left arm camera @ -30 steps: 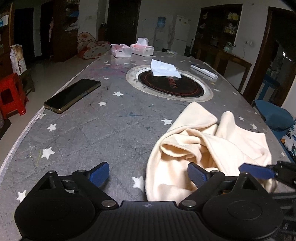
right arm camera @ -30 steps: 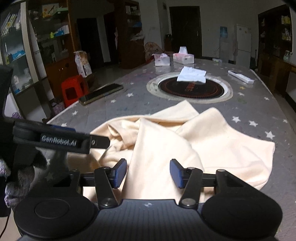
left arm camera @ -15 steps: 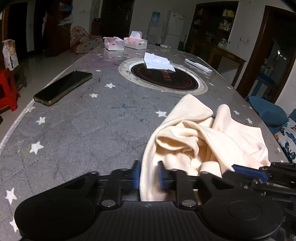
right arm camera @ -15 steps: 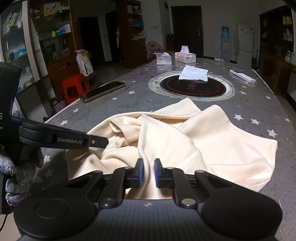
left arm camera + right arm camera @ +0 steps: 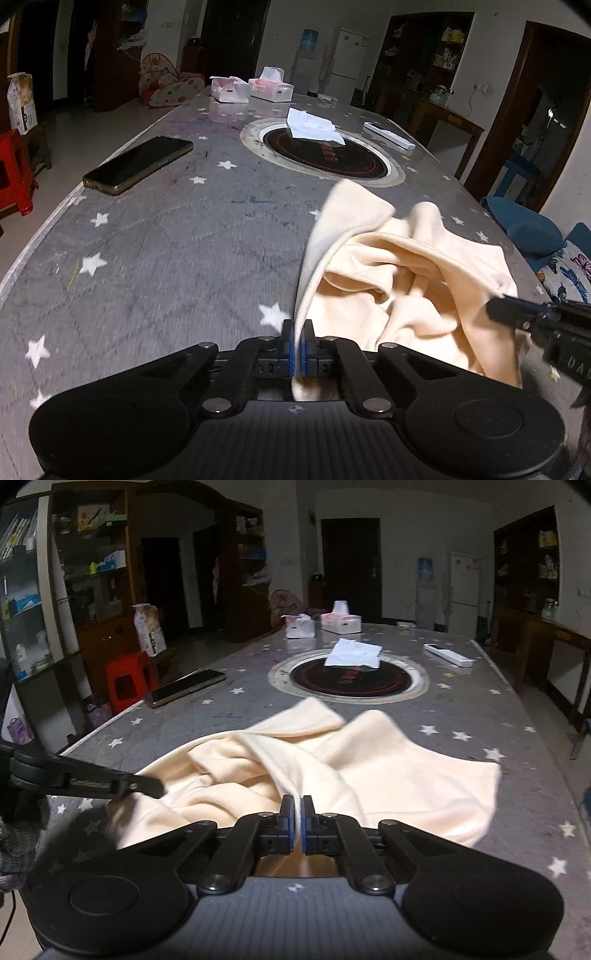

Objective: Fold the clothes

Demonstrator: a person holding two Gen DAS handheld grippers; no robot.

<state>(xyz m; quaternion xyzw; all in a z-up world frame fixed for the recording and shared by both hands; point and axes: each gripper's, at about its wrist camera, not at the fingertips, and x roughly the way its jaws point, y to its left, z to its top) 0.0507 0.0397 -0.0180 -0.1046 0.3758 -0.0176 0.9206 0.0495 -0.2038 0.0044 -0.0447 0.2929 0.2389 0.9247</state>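
A cream garment [image 5: 406, 273] lies crumpled on the grey star-patterned table [image 5: 184, 251]. My left gripper [image 5: 297, 345] is shut on the garment's near left edge. In the right wrist view the same garment [image 5: 388, 775] spreads in front of my right gripper [image 5: 297, 821], which is shut on a raised fold at its near edge. The right gripper's body shows at the right edge of the left wrist view [image 5: 546, 325]. The left gripper shows at the left of the right wrist view [image 5: 85, 779].
A phone [image 5: 138, 164] lies near the table's left edge. A round hotplate [image 5: 325, 155] with a white tissue [image 5: 314, 125] sits mid-table, two tissue boxes [image 5: 251, 88] and a white remote [image 5: 388, 136] beyond. A red stool [image 5: 131, 681] stands left of the table.
Both grippers were open a second ago, closed onto the garment's near edge, and now pinch it tightly. The cloth's near folds have lifted slightly.
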